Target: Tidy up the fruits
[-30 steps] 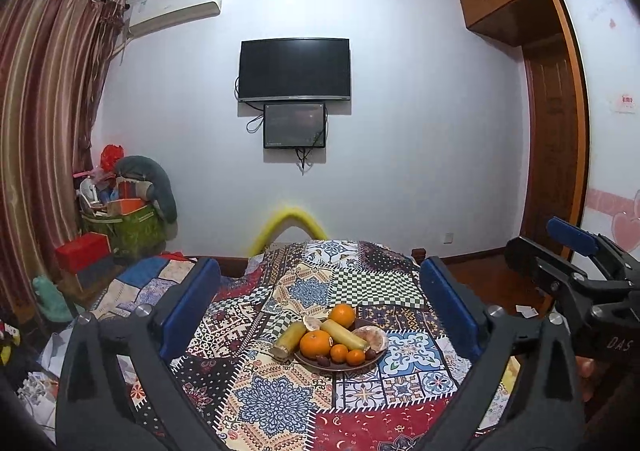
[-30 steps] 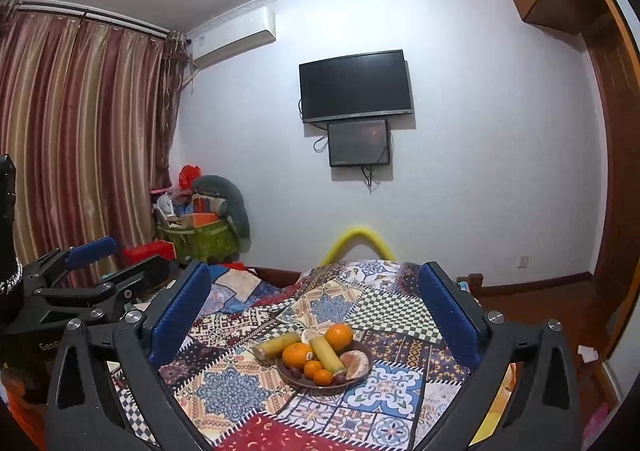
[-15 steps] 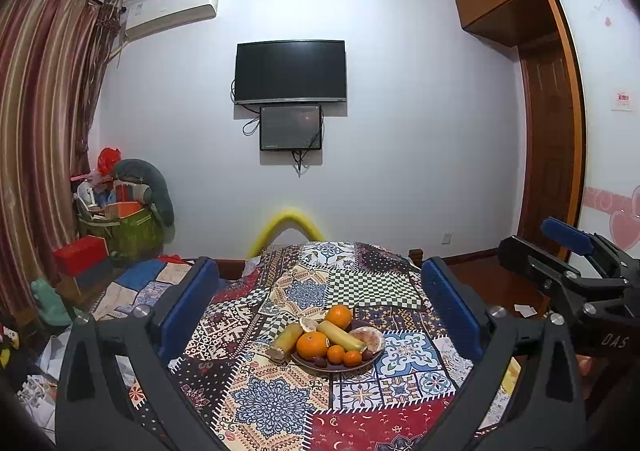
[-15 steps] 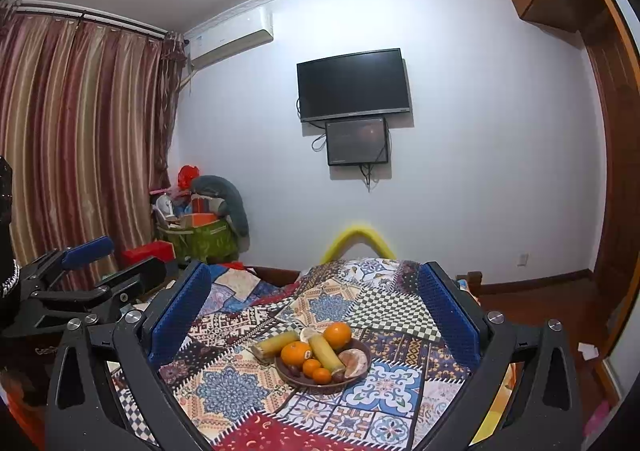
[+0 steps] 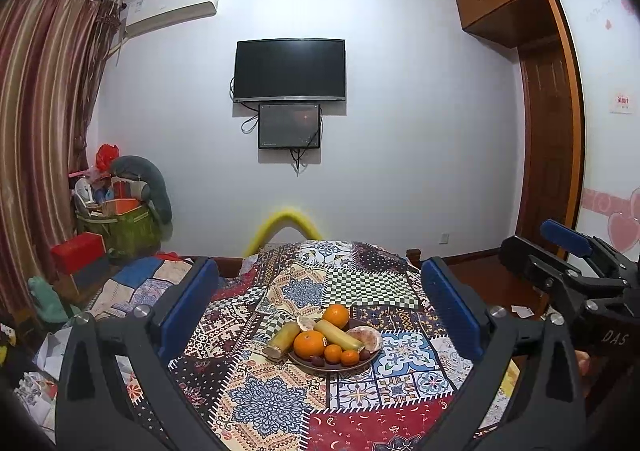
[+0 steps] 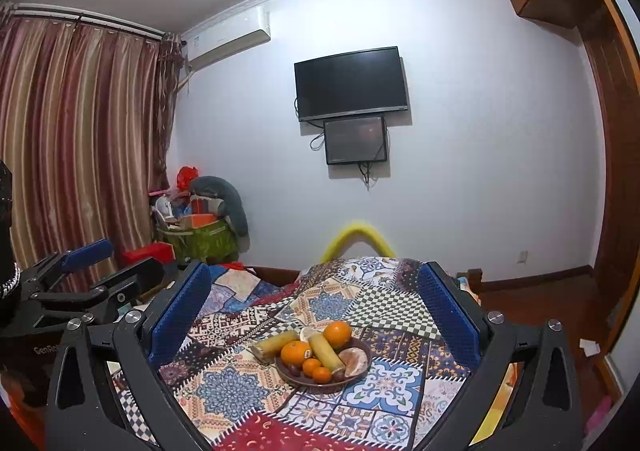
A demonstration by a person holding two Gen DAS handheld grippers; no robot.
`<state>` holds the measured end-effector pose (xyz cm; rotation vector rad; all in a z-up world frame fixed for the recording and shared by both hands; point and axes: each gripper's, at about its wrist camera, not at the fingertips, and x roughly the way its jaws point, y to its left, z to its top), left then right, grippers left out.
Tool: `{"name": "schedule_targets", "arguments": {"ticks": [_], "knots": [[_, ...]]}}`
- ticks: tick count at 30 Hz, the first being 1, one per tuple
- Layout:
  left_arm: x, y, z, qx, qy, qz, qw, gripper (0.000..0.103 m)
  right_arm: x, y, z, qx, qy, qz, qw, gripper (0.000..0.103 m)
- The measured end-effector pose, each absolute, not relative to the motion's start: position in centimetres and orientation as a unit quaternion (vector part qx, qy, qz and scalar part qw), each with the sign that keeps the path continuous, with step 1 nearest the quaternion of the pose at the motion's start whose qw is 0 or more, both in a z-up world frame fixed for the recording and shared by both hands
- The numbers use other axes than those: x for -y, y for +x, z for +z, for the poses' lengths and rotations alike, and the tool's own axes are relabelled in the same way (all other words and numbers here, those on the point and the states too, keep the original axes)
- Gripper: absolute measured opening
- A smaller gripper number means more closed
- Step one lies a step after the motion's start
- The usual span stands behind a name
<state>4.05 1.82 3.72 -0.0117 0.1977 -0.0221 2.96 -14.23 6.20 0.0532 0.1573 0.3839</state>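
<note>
Fruit plate [image 5: 334,365] slightly farther now (hand-held grippers agape)

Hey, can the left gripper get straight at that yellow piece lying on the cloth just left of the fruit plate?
Probably yes. The left gripper is open, the yellow piece lies between its fingers' line of sight, and only bare patchwork cloth lies before it. The plate touches its right side.

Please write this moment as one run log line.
left hand-held gripper: open, empty | right hand-held gripper: open, empty | plate: fruit piled, untouched
</note>
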Motion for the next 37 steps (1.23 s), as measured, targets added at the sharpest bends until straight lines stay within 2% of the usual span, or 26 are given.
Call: {"name": "schedule_targets", "arguments": {"ticks": [37], "knots": [[-1.66,4.73,3.14,-0.116,-0.008,-0.031,0.993,0.103,14.21,3.21,6.00,-0.083,0.029,0.193,0.977,0.103]]}}
